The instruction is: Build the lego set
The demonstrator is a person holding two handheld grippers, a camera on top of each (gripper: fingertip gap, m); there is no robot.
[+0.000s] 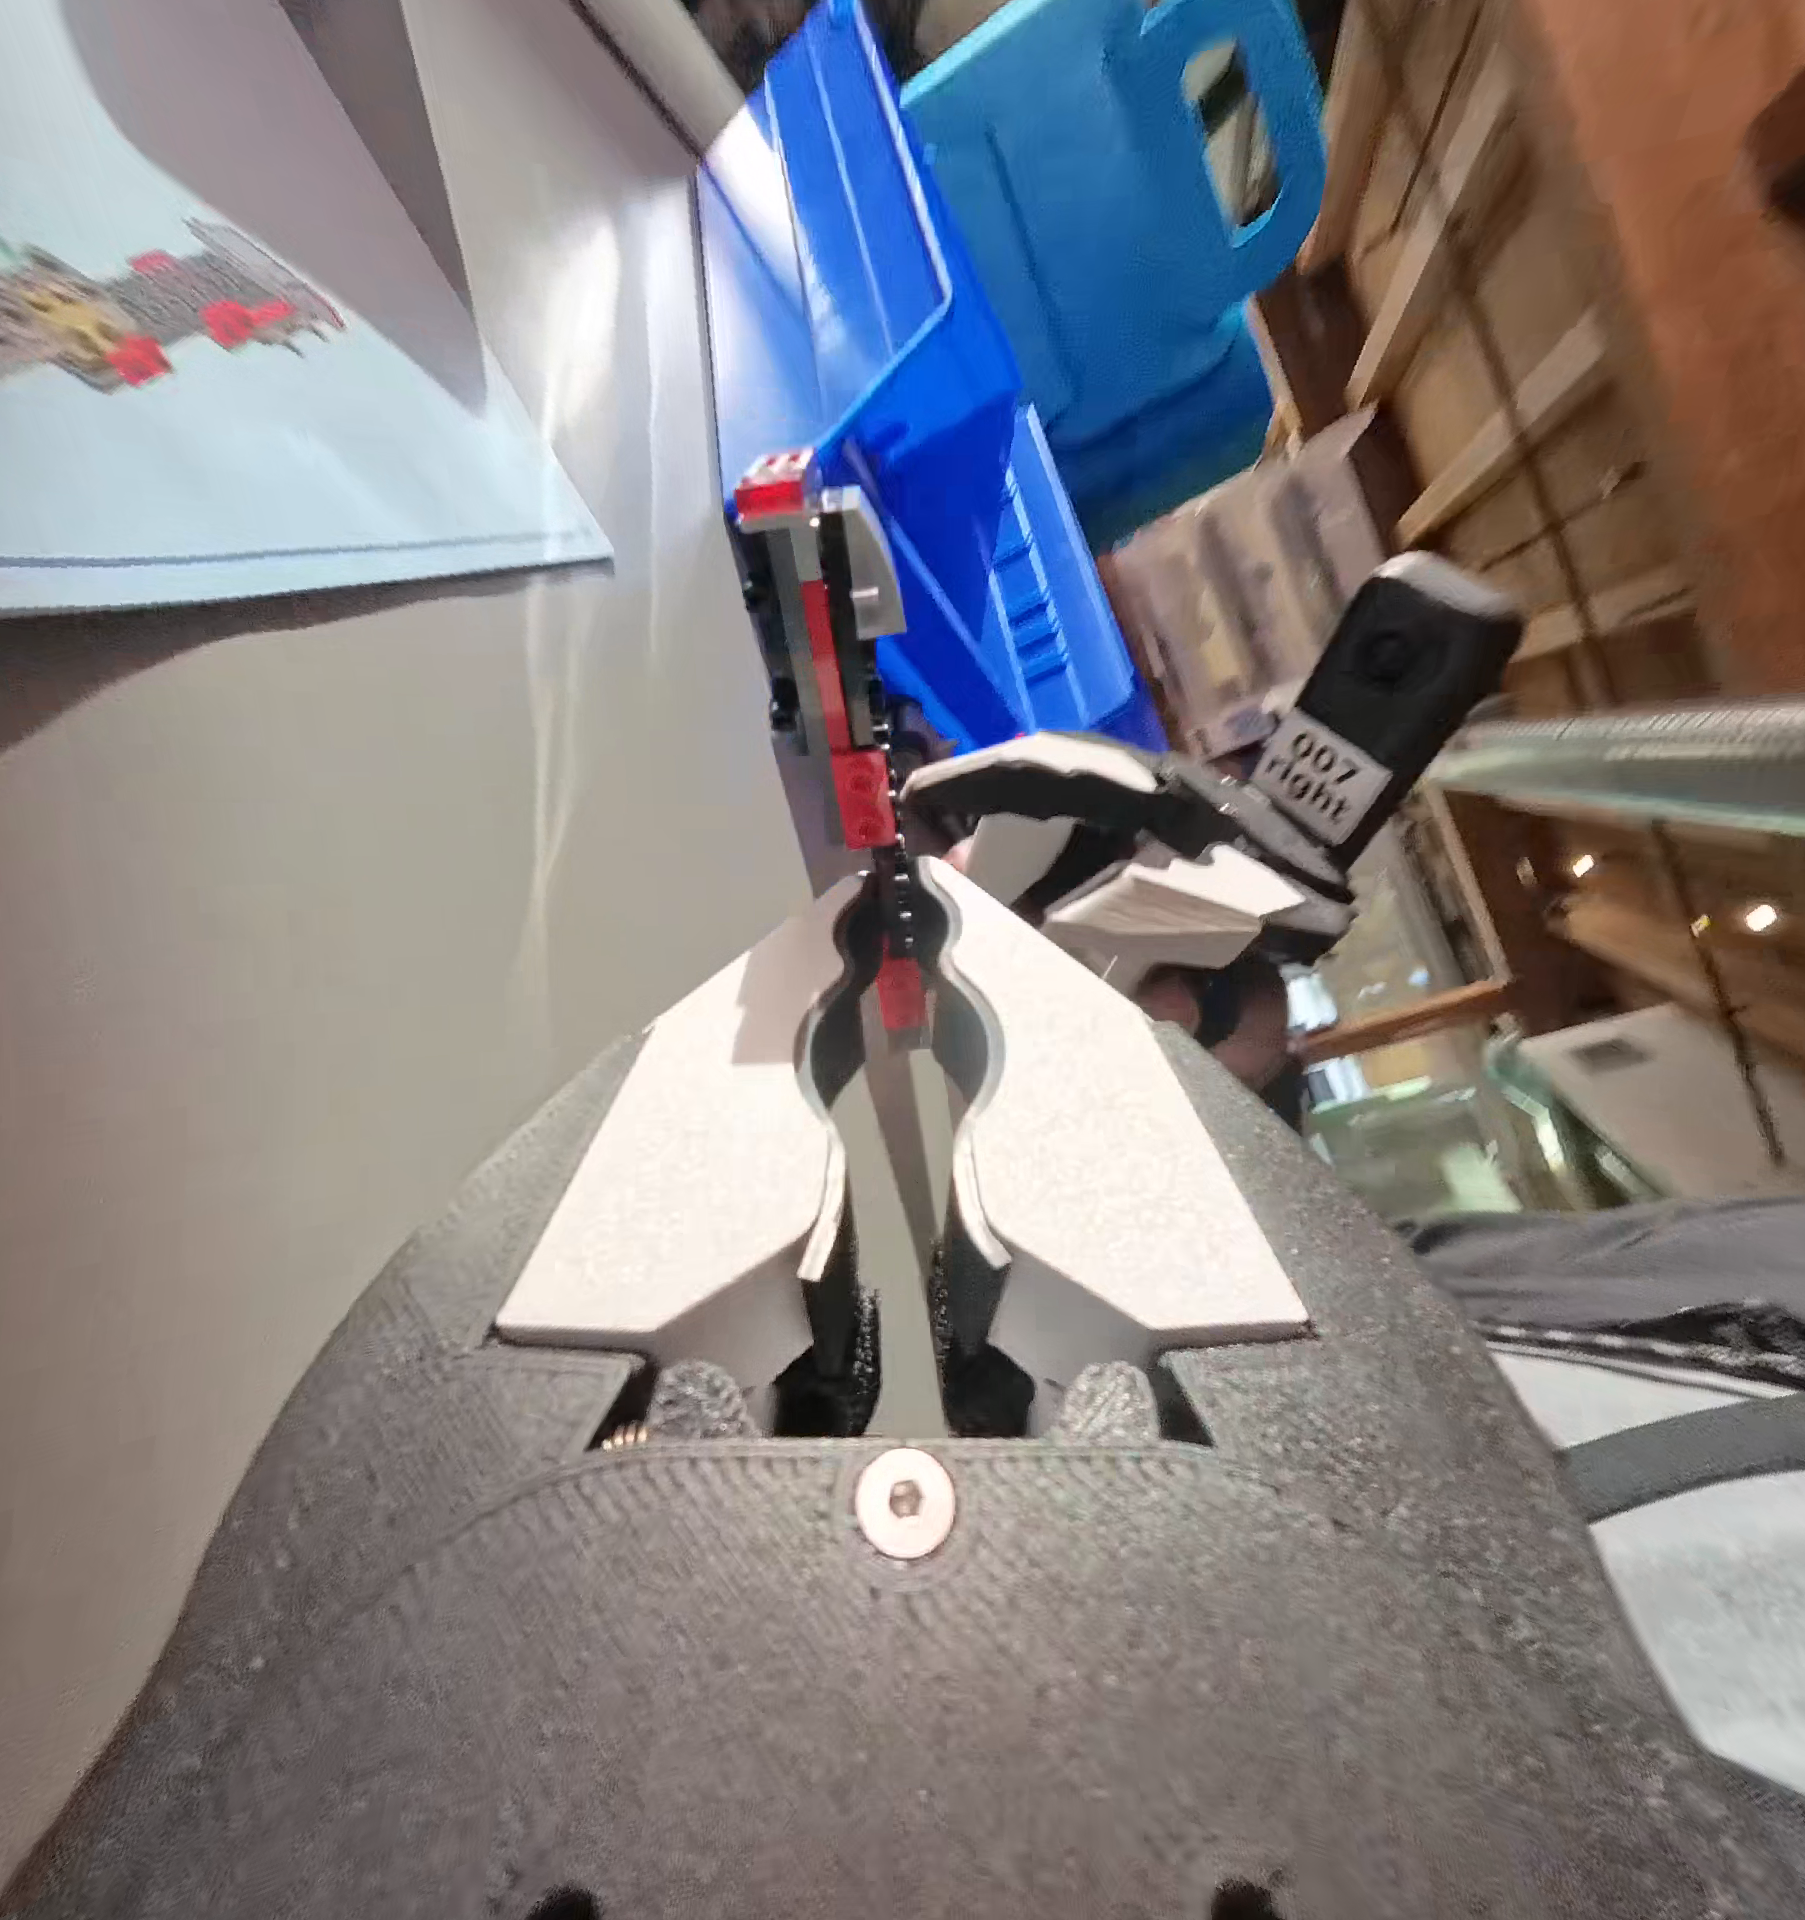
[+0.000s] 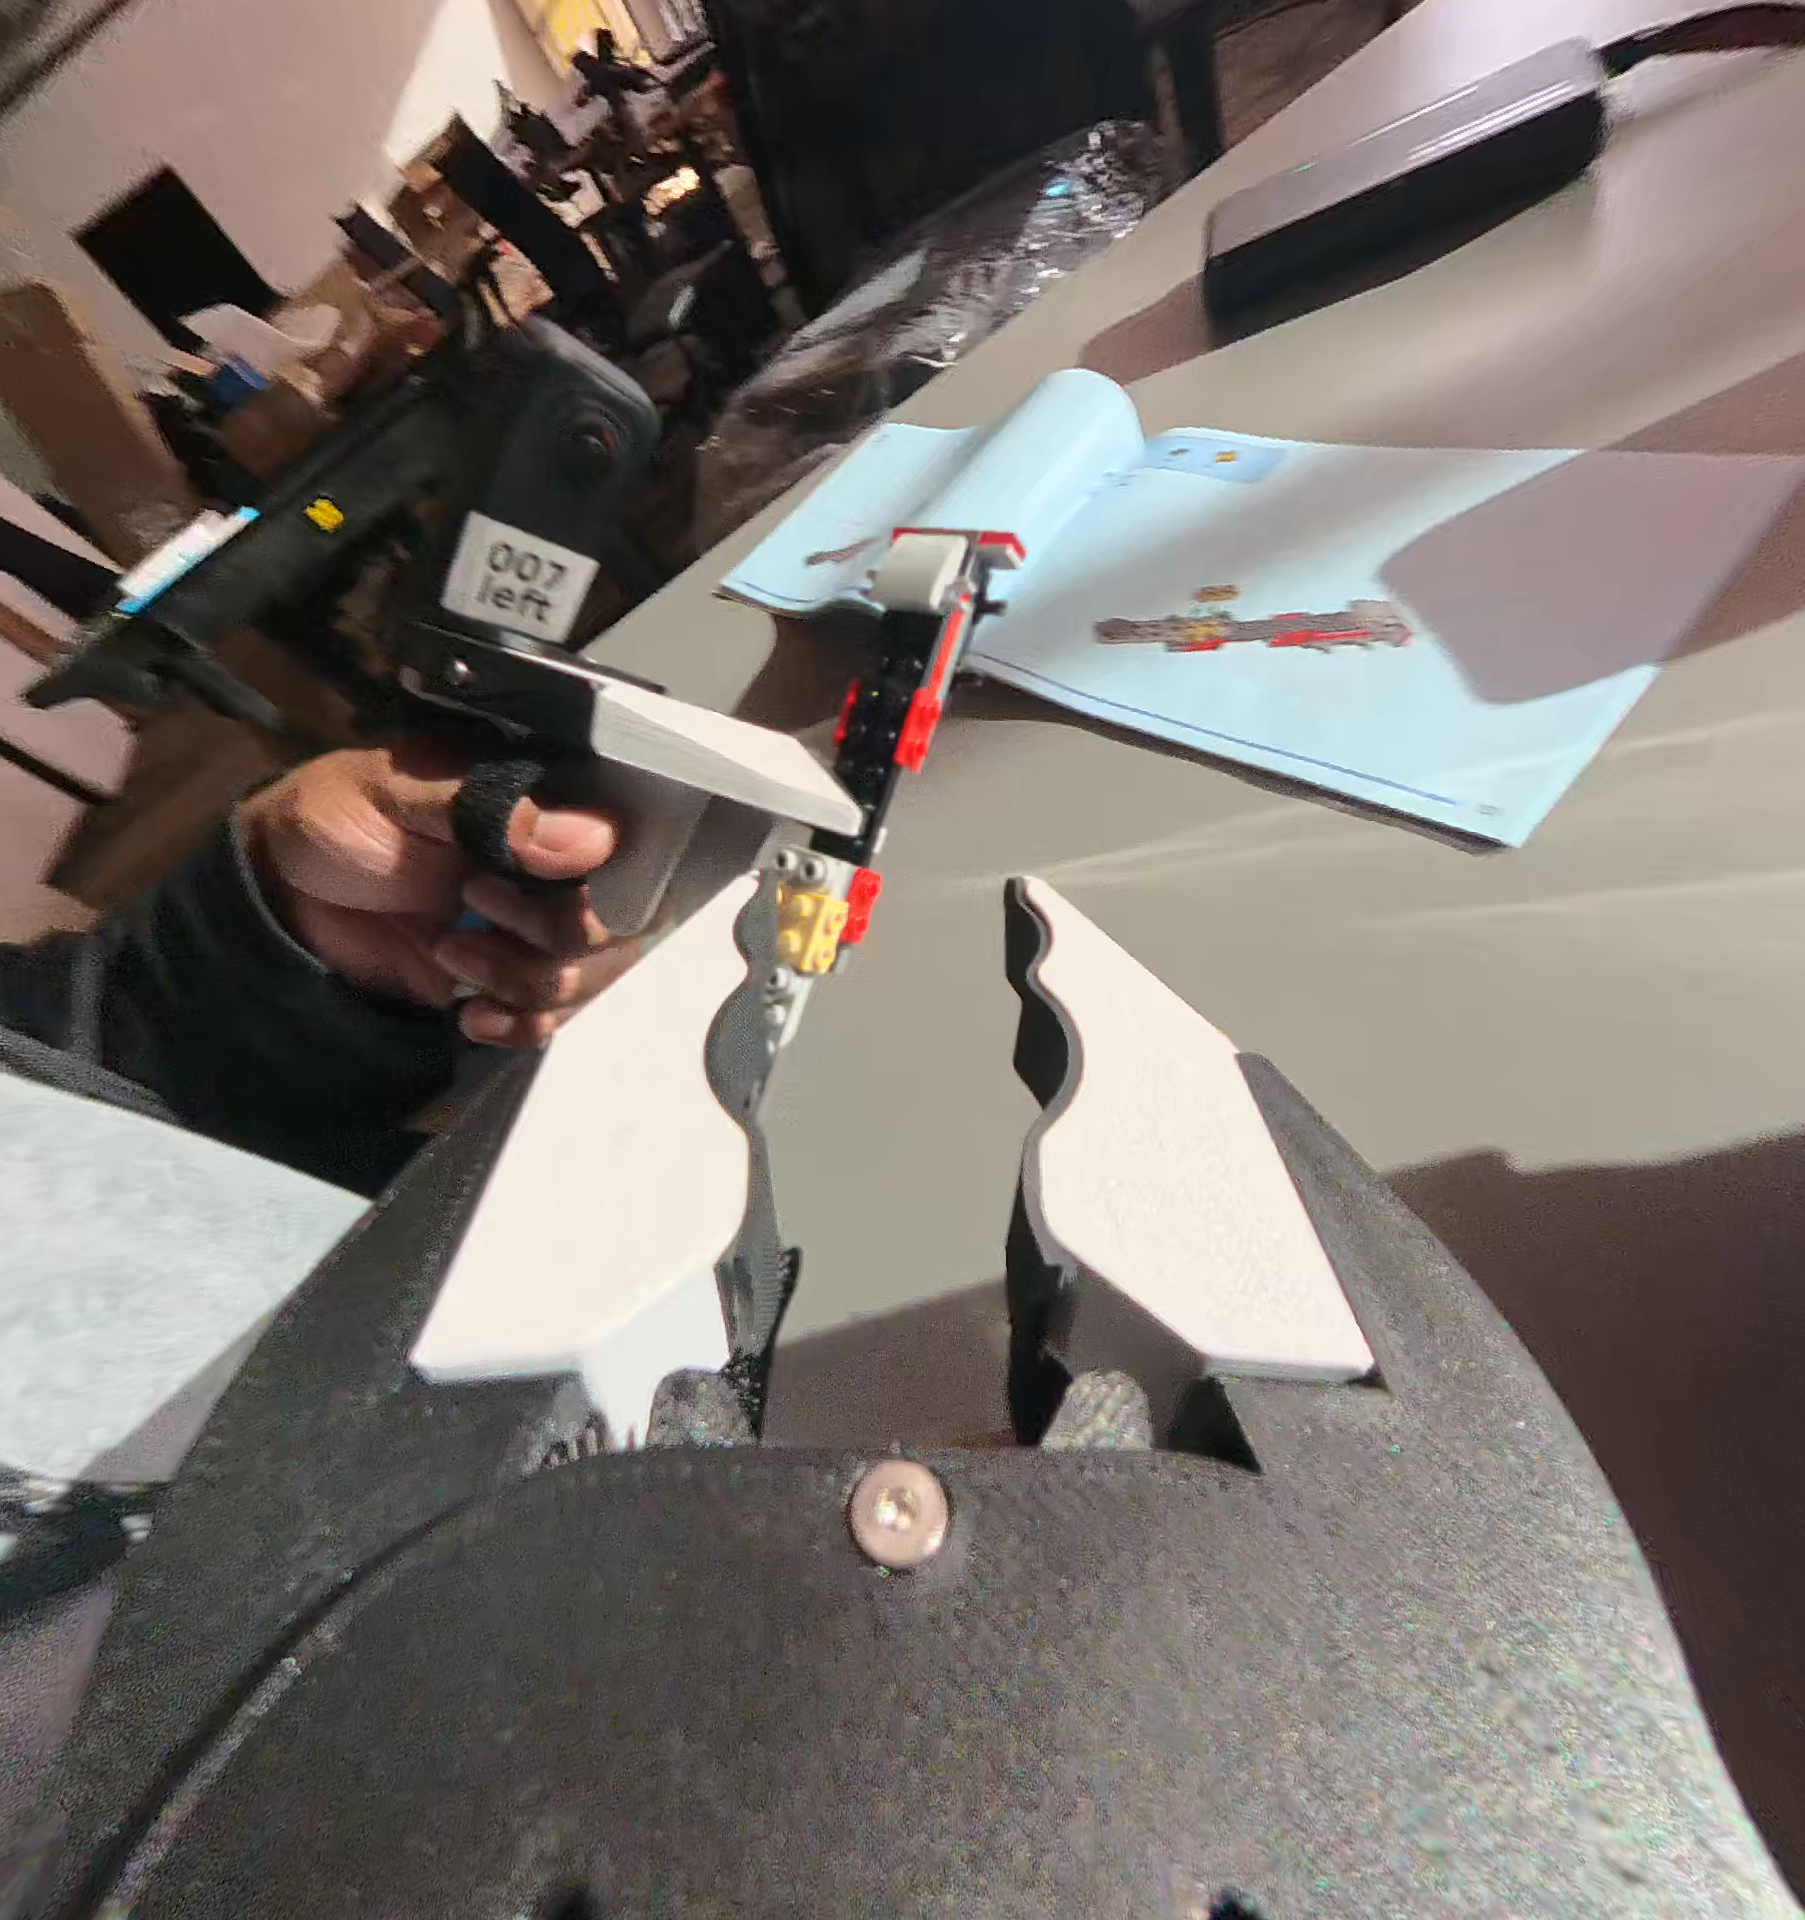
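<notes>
My left gripper point(image 1: 898, 894) is shut on a long thin lego model point(image 1: 825, 665) of red, black and grey bricks, held in the air above the table. In the right wrist view the left gripper point(image 2: 836, 816) grips the model point(image 2: 903, 675) near its middle. The model's near end, with a yellow brick point(image 2: 810, 925), lies between my right gripper's fingers, close beside the left finger point(image 2: 649, 1091). My right gripper point(image 2: 887, 883) is open and holds nothing. It shows in the left wrist view point(image 1: 955, 831) just right of the model.
An open light-blue instruction booklet point(image 2: 1293, 644) lies on the grey table point(image 2: 1293, 987); it also shows in the left wrist view point(image 1: 202, 447). Blue plastic bins point(image 1: 877, 312) stand behind the model. A black box point(image 2: 1397, 177) sits far back. A person's hand point(image 2: 410, 883) holds the left gripper. Only a small space, under 4 cm, lies between the two pairs of fingers.
</notes>
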